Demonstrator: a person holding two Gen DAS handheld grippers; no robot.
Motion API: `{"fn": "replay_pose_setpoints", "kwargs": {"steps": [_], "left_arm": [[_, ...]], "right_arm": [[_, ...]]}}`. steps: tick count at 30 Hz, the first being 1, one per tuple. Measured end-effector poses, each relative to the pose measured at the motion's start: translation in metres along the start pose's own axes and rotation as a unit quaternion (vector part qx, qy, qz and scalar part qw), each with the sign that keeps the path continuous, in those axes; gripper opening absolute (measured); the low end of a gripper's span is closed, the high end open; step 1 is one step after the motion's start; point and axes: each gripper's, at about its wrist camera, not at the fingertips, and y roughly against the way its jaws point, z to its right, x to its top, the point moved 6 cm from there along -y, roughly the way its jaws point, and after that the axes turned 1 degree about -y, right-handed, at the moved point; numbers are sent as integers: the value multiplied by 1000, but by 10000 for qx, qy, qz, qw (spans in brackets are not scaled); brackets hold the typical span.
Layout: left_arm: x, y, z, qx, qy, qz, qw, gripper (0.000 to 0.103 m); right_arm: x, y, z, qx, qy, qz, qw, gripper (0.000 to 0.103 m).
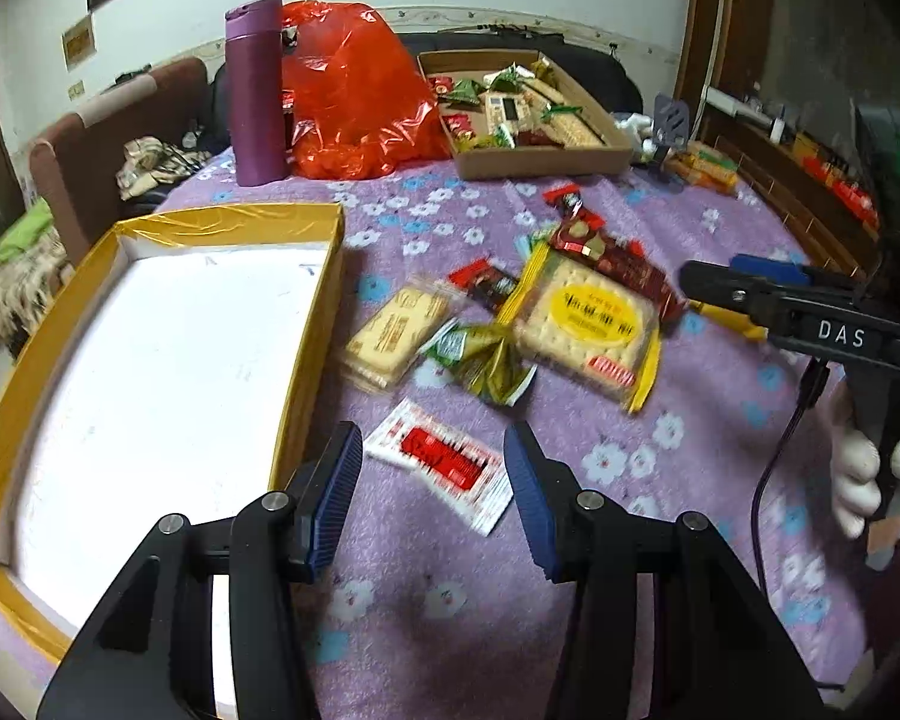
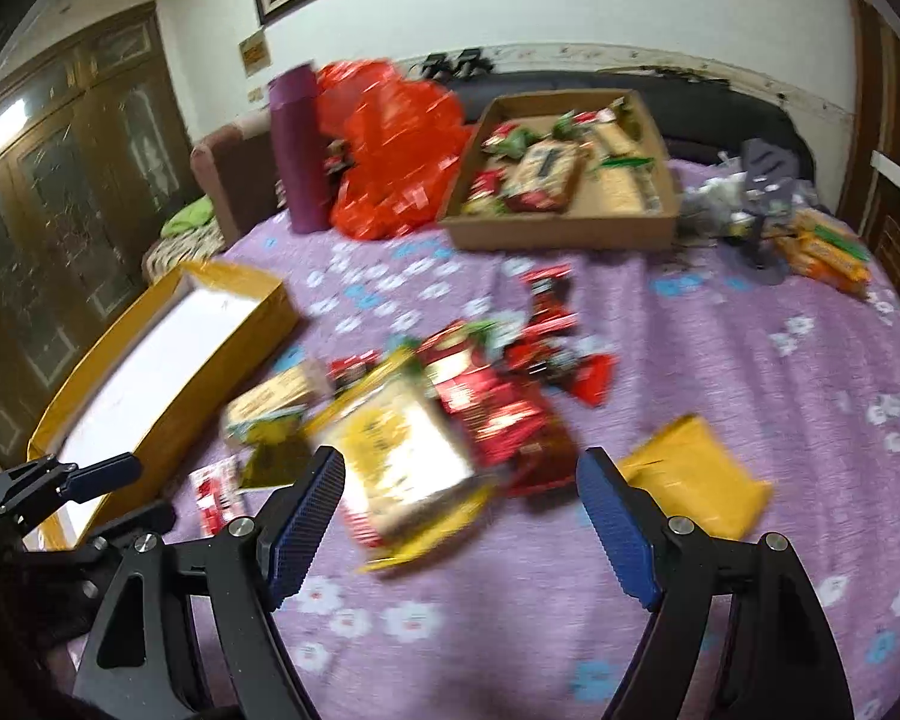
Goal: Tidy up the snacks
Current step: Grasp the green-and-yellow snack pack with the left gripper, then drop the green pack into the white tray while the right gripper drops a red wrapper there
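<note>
A white-and-red sachet point(image 1: 444, 462) lies flat on the purple flowered cloth between the fingers of my left gripper point(image 1: 432, 480). The jaws stand apart and the pads do not visibly press it. Beyond it lies a loose pile: a small cracker pack point(image 1: 390, 330), a green-gold wrapper point(image 1: 486, 360), a large yellow-edged cracker pack point(image 1: 588, 318) and red wrappers point(image 1: 576, 210). My right gripper point(image 2: 462, 516) hovers wide open and empty just short of the large cracker pack point(image 2: 402, 462). An empty gold-rimmed white box point(image 1: 306, 324) sits left of the pile.
A cardboard tray point(image 1: 534, 163) holding several snacks stands at the back, with a red plastic bag point(image 1: 354, 90) and a purple bottle point(image 1: 255, 90) to its left. A yellow packet point(image 2: 696, 474) lies right of the pile. Orange packs point(image 2: 822, 252) sit far right. A gloved hand point(image 1: 858, 474) holds the right gripper.
</note>
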Motion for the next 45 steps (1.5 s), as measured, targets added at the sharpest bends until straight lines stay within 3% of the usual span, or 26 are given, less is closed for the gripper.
{"fn": "replay_pose_setpoints", "kwargs": {"steps": [4, 7, 13, 16, 18, 19, 20, 22, 23, 24, 25, 26, 28, 36, 40, 45], "left_arm": [[12, -9, 3, -492, 177, -59, 9986, 48], [19, -19, 16, -542, -34, -76, 9985, 48], [28, -48, 24, -472, -229, -227, 9984, 48], [27, -65, 23, -362, -278, -396, 9982, 48], [24, -76, 25, -485, -261, -537, 9970, 48], [22, -81, 25, -560, -216, -610, 9963, 41], [21, -84, 25, -578, -181, -636, 9961, 35], [23, -82, 22, -607, -126, -538, 9966, 29], [23, -81, 20, -678, -41, -520, 9963, 28], [23, -80, 18, -740, 28, -497, 9960, 26], [24, -78, 16, -744, 61, -477, 9961, 25], [24, -75, 15, -741, 80, -438, 9963, 21], [27, -66, 12, -824, 156, -304, 9960, 15], [32, -33, 0, -933, 378, 33, 9949, 15], [29, -10, -13, -965, 611, 219, 9932, 15], [19, 28, -53, -657, 993, 569, 9913, 15]], "right_arm": [[13, -6, 42, -149, -249, -40, 9996, 81], [18, -20, 51, -15, -290, -214, 9993, 77], [22, -60, 19, 579, 92, -634, 9963, 76], [24, -77, 6, 658, 237, -764, 9946, 75], [23, -88, 0, 637, 314, -859, 9938, 75], [24, -91, -1, 670, 295, -874, 9935, 72], [24, -92, -1, 792, 211, -905, 9925, 68], [24, -95, 4, 1077, -124, -1007, 9890, 40], [23, -97, 8, 1048, -240, -1059, 9886, 31], [22, -97, 10, 1126, -332, -1052, 9875, 29], [21, -96, 14, 1086, -387, -1052, 9878, 16], [20, -95, 18, 1008, -424, -1032, 9886, 11], [19, -89, 26, 1029, -643, -987, 9877, 10], [23, -48, 19, 923, -655, -614, 9917, 10], [25, -22, -3, 1038, -494, -493, 9922, 10], [20, -2, -50, 1483, -257, -541, 9871, 10]]}}
